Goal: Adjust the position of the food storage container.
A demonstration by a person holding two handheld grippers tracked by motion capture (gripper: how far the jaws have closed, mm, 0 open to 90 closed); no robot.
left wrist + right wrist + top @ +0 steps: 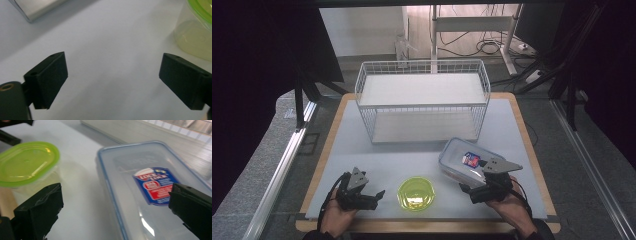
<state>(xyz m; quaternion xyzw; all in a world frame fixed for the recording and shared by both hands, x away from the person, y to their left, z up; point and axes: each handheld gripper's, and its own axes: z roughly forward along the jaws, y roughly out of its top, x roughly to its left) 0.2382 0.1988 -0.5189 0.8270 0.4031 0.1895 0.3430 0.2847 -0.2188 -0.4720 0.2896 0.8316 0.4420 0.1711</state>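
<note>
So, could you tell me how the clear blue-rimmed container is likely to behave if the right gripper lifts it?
The container looks like rigid plastic, so it should probably hold its shape. It appears empty, so likely light. Its smooth, glossy lid may slip in the open right gripper.

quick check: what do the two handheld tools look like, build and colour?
Both are black. The left tool and right tool each carry a grey three-cornered plate on top, with a dark cable trailing back past the wrist. In the gripper views the jaws are blocky matte-black pads with small holes on the upper face. Dark sleeve cuffs.
</note>
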